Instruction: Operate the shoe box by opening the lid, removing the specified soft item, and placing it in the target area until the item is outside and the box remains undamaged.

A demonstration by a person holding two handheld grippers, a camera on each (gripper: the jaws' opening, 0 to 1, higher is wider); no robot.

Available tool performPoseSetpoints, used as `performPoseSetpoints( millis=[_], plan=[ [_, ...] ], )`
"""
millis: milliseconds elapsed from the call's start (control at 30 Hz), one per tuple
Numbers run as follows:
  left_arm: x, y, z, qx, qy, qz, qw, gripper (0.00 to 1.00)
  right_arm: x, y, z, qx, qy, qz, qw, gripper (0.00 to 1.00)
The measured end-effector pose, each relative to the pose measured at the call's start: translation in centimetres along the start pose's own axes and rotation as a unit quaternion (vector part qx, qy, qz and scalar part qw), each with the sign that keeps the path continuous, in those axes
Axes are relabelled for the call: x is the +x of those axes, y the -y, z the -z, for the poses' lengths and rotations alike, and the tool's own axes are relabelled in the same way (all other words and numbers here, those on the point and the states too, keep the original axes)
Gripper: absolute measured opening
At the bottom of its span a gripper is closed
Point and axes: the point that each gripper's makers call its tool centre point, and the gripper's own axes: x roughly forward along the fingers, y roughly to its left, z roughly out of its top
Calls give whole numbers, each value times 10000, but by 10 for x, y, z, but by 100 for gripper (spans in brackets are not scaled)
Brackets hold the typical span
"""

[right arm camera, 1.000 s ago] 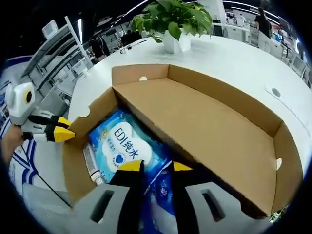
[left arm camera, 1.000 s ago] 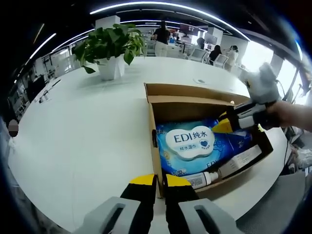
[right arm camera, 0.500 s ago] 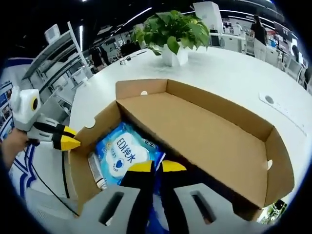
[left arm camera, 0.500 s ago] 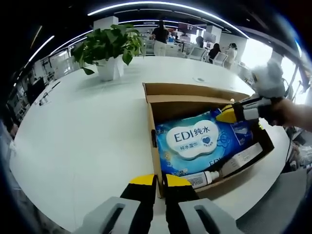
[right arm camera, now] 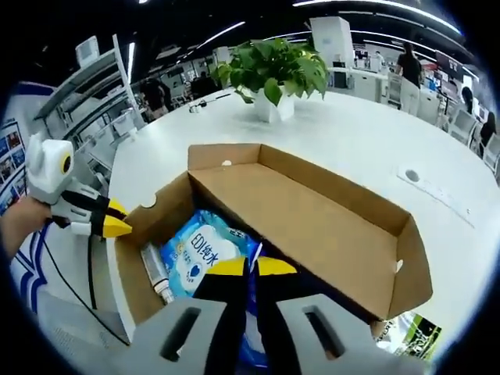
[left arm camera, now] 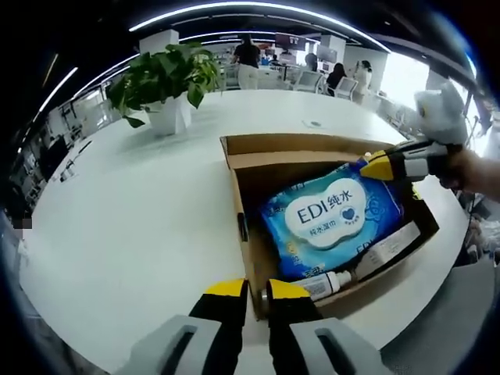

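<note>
While the shoe box (left arm camera: 328, 226) sits open at centre frame on the desk (left arm camera: 141, 219), wipes pack (left arm camera: 332, 219) inside, right gripper (right arm camera: 250, 267), jaws seemingly shut empty, should spread, pinch its soft edge, and lift clear of cardboard walls.

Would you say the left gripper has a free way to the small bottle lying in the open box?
Probably yes: the left gripper sits just outside the box wall, the lid is open, and nothing covers the bottle just beyond that wall.
</note>
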Motion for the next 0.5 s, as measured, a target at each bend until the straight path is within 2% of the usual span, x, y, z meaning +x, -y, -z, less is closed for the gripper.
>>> performPoseSetpoints(
  millis=[233, 367, 500],
  plan=[
    [-5, 8, -18, 298, 138, -46, 9995, 19, -14, 10, 4, 23, 69, 121, 9999, 0],
    [-6, 18, -27, 422, 243, 50, 9988, 19, -20, 14, 6, 138, 101, 140, 9998, 0],
    [3, 28, -31, 476, 229, 236, 9983, 19, -27, 16, 9, 177, 115, 179, 9996, 0]
  ],
)
